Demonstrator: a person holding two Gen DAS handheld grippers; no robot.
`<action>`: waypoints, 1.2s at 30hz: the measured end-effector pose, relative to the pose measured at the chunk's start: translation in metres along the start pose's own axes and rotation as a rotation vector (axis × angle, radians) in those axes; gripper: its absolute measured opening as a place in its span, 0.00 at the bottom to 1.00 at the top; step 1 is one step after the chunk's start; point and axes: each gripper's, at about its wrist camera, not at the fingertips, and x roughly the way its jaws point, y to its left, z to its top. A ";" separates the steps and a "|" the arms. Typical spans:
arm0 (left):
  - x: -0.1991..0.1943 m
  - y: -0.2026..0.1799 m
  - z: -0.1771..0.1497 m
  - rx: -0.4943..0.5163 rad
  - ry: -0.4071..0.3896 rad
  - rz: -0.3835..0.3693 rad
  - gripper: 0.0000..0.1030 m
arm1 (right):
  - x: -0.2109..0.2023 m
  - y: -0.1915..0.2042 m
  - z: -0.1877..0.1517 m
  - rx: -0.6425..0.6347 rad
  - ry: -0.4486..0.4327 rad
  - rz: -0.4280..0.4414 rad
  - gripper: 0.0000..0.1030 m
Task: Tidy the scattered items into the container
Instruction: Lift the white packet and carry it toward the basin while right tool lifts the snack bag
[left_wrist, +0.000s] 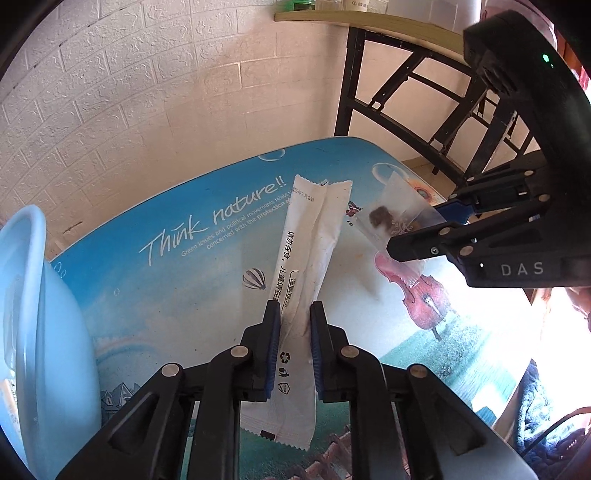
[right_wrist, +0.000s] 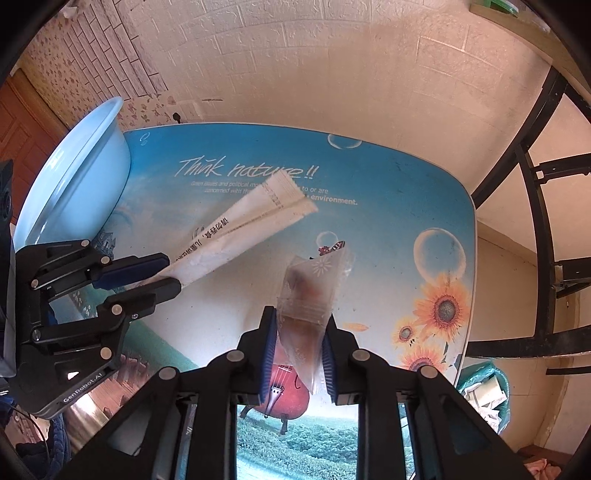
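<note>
Clamping a white sachet (left_wrist: 301, 254) in my left gripper (left_wrist: 295, 314) and a clear packet (right_wrist: 308, 295) in my right gripper (right_wrist: 301, 325) above the printed table (right_wrist: 388, 177), beside the blue basin (right_wrist: 74, 177)

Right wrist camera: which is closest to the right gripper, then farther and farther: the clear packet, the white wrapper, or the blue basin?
1. Clear packet: clamped in the right gripper jaws.
2. White wrapper: to the left, held by the left gripper.
3. Blue basin: far left, at the table's edge.

Bare tabletop (right_wrist: 388, 177) beside basin (right_wrist: 74, 177)
</note>
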 end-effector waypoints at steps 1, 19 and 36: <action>0.000 -0.001 0.001 0.002 0.002 0.014 0.15 | -0.005 0.013 -0.004 0.002 -0.001 -0.001 0.23; 0.007 0.012 -0.014 0.040 0.032 0.061 0.71 | -0.002 0.021 -0.003 0.020 -0.008 0.008 0.23; 0.002 0.015 -0.027 0.016 -0.054 -0.074 0.33 | 0.001 0.023 0.000 0.011 -0.004 0.014 0.23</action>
